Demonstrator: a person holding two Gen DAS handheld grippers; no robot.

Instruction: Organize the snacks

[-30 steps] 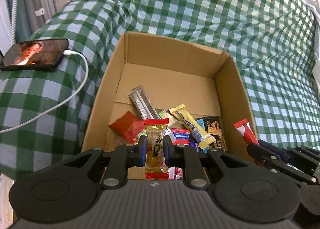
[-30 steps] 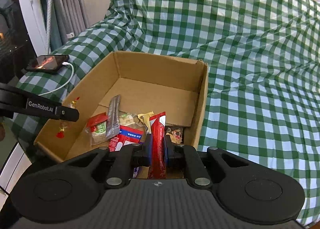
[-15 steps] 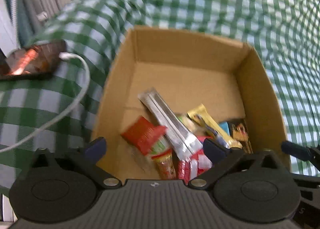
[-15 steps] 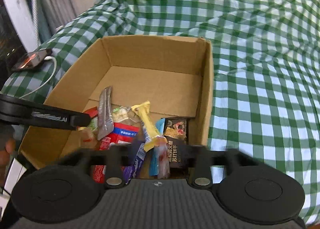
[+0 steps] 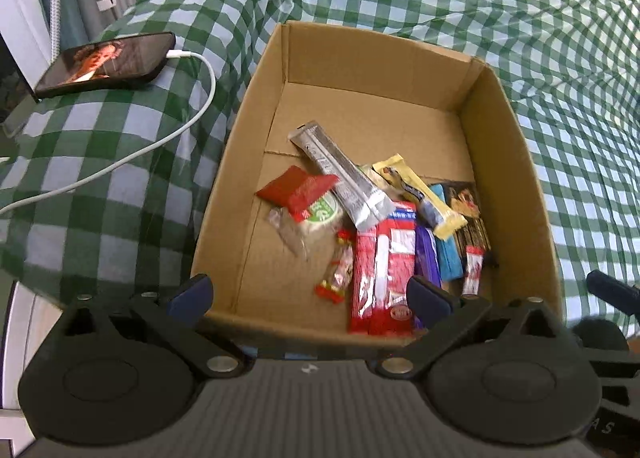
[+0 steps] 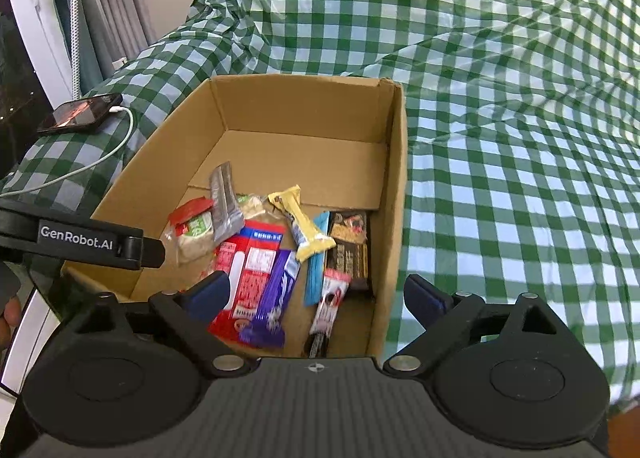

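Below, the open brown cardboard box (image 5: 504,161) sits on the green-checked cloth (image 6: 500,137), wrapped snacks heaped toward its near right corner. Both the left gripper (image 5: 308,294) and right gripper (image 6: 316,298) hang over its near edge, jaws spread wide and empty; the right's have just been opening. Each gripper's body hides the box's near wall. Blur smears the purple wrapper (image 6: 276,298).

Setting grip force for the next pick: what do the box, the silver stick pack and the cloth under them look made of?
Box: plain brown cardboard, matte, with fold creases and raw-cut edges.
Silver stick pack: probably metallised foil or plastic film, from its grey sheen and crimped ends.
Cloth: looks like thin plastic sheeting in green check; it is glossy, with glare along its wrinkles.
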